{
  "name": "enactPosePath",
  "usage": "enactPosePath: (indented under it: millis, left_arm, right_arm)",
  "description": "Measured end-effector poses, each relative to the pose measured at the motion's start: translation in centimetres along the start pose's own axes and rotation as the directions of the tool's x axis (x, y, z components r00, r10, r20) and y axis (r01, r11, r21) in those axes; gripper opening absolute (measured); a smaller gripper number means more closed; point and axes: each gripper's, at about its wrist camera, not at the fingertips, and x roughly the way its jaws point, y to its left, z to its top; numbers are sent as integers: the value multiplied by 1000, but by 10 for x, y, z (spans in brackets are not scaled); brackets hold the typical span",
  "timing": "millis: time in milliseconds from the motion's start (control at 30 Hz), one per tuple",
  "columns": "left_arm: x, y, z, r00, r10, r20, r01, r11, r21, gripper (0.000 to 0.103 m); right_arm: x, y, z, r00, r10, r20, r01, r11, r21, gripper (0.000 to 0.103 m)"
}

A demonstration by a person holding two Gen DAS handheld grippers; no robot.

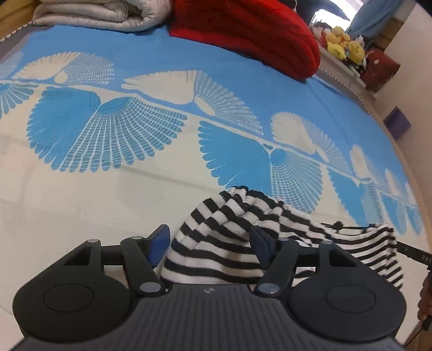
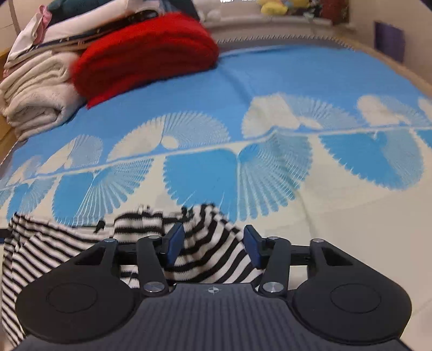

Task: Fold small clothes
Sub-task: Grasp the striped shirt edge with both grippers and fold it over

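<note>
A folded red blanket [image 1: 243,32] and cream quilt [image 1: 102,13] sit well back on the blue-and-cream bedspread [image 1: 162,67], while the rumpled striped garment [image 1: 216,243] stretches sideways across its near edge, lying loose between the parted jaws of both the left gripper [image 1: 209,243] and right gripper [image 2: 213,247].

Bright, even indoor light, strong fisheye bending at edges; right view slightly motion-blurred.

— What are you seeing from the right?
— My right gripper [image 2: 213,247] is standing open over a striped garment [image 2: 208,259] that is lying bunched between my pads — it is trailing left across the blue-and-white bedspread [image 2: 270,75].
</note>
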Motion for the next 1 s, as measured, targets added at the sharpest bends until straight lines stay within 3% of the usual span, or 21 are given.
enactPosePath:
  millis: [133,367,433,467,500,600,667,733,833,933,1000]
  left_arm:
    - [10,2,1,1000,25,-1,-25,1000,-8,70]
    - [20,2,2,999,30,-18,-29,999,19,67]
    - [23,2,2,1000,16,-26,-15,1000,27,52]
    - [25,1,3,999,-2,-35,3,999,33,29]
    - [25,1,5,1000,-2,-28,3,999,35,9]
    - [8,2,13,994,11,107,-11,1000,-7,4]
    - [0,-12,15,981,41,192,-55,996,71,4]
    - [13,-30,9,975,128,182,-163,968,192,4]
    - [51,-29,-4,976,217,1,-211,947,244,6]
    - [42,-23,2,981,194,-2,-190,963,191,11]
    - [30,-18,5,988,153,-11,-150,978,143,28]
  right_arm:
    - [20,19,-4,998,-53,-34,48,992,-115,53]
    - [41,32,-2,998,-60,-31,51,972,-229,49]
    - [46,33,-2,998,-45,-39,33,965,-262,33]
    - [47,34,-1,998,-43,-39,31,964,-265,17]
    - [46,33,2,999,-46,-27,37,966,-258,11]
    - [26,18,25,988,-88,124,103,988,-119,9]
    - [8,8,38,966,-100,236,107,994,-14,9]
    - [12,14,39,955,-154,254,173,983,-56,9]
    - [46,25,26,966,-220,132,239,961,-142,9]
    - [81,25,12,964,-263,-45,250,949,-195,13]
    - [82,23,11,957,-284,-56,269,945,-187,20]
